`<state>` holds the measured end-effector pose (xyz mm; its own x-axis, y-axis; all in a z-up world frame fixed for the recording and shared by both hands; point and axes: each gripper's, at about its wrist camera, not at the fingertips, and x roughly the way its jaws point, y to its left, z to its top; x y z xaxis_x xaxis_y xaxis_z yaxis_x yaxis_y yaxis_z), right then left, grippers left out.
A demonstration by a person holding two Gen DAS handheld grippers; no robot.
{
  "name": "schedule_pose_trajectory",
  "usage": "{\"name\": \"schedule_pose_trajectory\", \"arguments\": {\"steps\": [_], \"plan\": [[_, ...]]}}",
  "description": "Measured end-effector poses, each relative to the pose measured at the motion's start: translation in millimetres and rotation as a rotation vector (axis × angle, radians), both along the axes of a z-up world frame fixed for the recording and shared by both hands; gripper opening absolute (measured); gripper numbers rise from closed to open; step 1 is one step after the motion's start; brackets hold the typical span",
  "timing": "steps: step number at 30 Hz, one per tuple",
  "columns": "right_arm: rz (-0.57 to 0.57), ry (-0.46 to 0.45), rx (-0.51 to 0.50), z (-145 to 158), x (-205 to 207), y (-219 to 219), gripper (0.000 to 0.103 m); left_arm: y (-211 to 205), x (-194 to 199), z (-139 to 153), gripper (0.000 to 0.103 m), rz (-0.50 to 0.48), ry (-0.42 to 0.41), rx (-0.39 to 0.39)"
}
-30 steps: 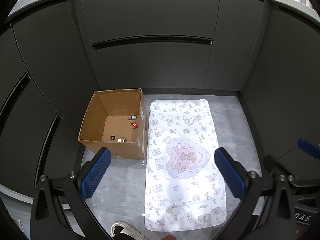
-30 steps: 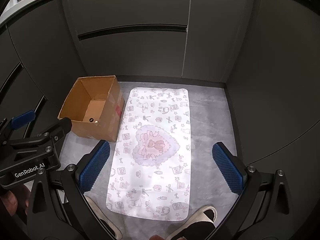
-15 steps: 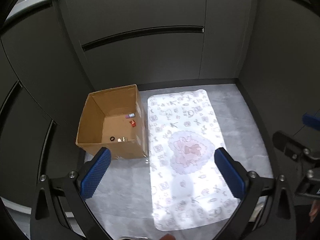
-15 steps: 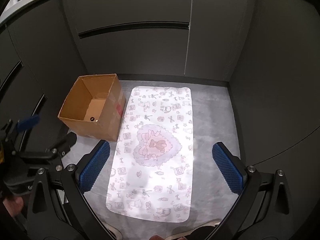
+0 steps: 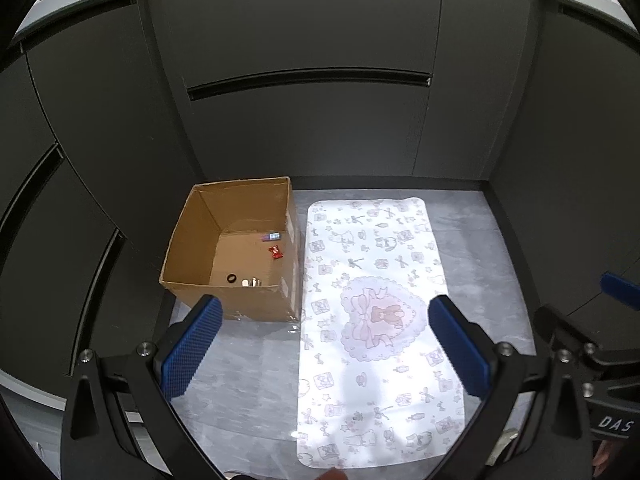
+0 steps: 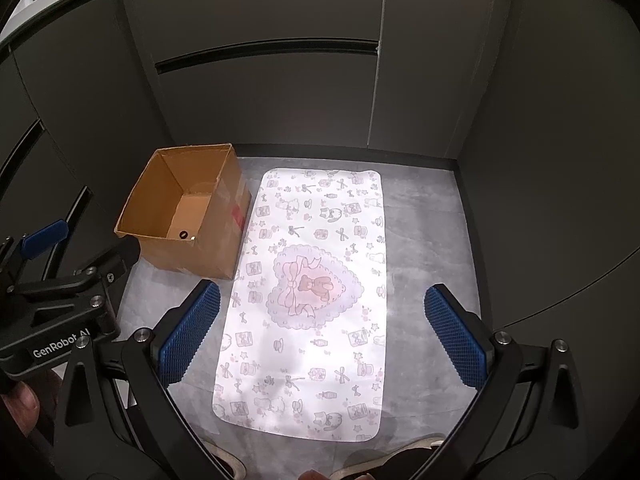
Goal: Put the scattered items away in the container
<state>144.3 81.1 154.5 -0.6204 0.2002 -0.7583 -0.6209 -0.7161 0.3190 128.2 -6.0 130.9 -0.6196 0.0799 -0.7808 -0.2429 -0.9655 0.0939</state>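
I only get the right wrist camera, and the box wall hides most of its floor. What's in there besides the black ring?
Observer: A red wrapped sweet lies on the floor of the cardboard box, near its right wall.
Operator: Anything else hiding?
Observer: A small purple and blue item lies just behind the sweet, by the far wall. It is too small to name.
Operator: Is the left claw carrying something?
Observer: No, the left claw is open with nothing between its blue pads.
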Motion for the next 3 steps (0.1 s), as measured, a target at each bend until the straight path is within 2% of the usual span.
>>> {"name": "schedule_pose_trajectory", "arguments": {"steps": [3], "plan": [[0.002, 0.0, -0.002, 0.4, -1.4, -1.5, 0.103, -1.0, -0.7, -4.5, 0.103, 0.0, -0.019, 0.001]]}}
